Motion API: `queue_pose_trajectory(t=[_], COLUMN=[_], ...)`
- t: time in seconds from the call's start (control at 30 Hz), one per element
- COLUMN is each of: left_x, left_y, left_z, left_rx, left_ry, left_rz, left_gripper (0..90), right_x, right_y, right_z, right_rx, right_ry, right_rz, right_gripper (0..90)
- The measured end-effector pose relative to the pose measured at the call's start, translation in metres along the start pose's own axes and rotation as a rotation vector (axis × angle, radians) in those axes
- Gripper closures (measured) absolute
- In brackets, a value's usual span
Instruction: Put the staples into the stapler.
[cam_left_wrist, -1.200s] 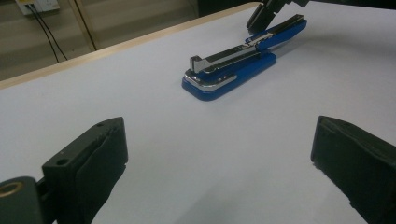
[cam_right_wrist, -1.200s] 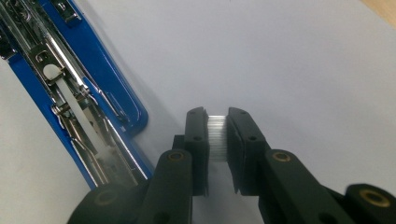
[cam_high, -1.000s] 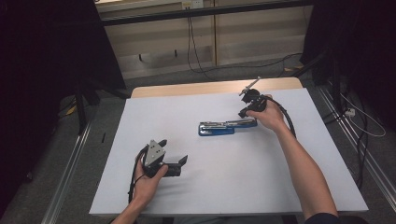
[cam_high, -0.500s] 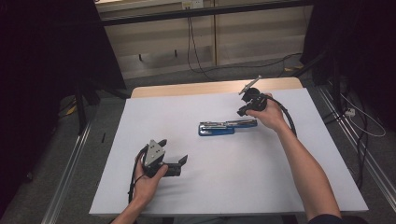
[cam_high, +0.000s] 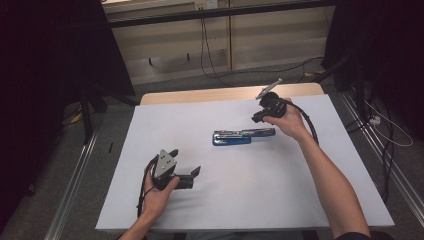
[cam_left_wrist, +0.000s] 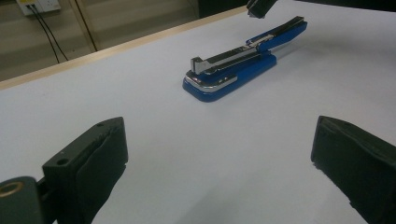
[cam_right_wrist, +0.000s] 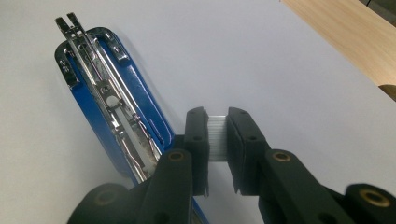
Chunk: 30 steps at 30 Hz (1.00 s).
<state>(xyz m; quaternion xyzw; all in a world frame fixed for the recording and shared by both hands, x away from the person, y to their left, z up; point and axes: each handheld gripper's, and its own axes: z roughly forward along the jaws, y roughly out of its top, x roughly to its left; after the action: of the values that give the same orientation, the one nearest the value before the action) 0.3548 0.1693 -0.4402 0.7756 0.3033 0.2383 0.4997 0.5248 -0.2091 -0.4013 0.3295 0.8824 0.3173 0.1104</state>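
Observation:
A blue stapler (cam_high: 243, 136) lies swung open in the middle of the white table; its metal staple channel (cam_right_wrist: 112, 102) faces up. My right gripper (cam_high: 257, 117) hovers just beyond the stapler's right end. In the right gripper view its jaws (cam_right_wrist: 217, 114) are shut on a small pale strip of staples (cam_right_wrist: 217, 137), held right beside the open channel. My left gripper (cam_high: 185, 161) rests in a hand near the table's front left, open, with nothing between its fingers (cam_left_wrist: 100, 154). The stapler (cam_left_wrist: 231, 70) lies well ahead of the left gripper.
A white sheet (cam_high: 300, 200) covers the table, with a strip of bare wood (cam_high: 220, 94) along the far edge. Cables trail across the floor behind the table and at its right. Dark curtains stand on both sides.
The right gripper has edged very slightly over the stapler's end, still holding the staple strip. The left gripper and the stapler have stayed put.

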Motion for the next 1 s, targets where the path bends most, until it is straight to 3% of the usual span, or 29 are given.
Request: queue_pose_trajectory(t=[0.5,1.0], left_x=[0.001,0.0], left_y=[0.001,0.001], left_z=[-0.002,-0.002], left_rx=[-0.015,-0.013], left_ry=[0.01,0.01], left_rz=[-0.001,0.001], left_gripper=[3.9,3.9], right_x=[0.014,0.022], right_y=[0.009,0.017], right_z=[-0.004,-0.003], right_rx=[-0.046,-0.068], right_ry=[0.042,0.076], right_rz=[-0.065,-0.094], right_gripper=[79.4,79.4])
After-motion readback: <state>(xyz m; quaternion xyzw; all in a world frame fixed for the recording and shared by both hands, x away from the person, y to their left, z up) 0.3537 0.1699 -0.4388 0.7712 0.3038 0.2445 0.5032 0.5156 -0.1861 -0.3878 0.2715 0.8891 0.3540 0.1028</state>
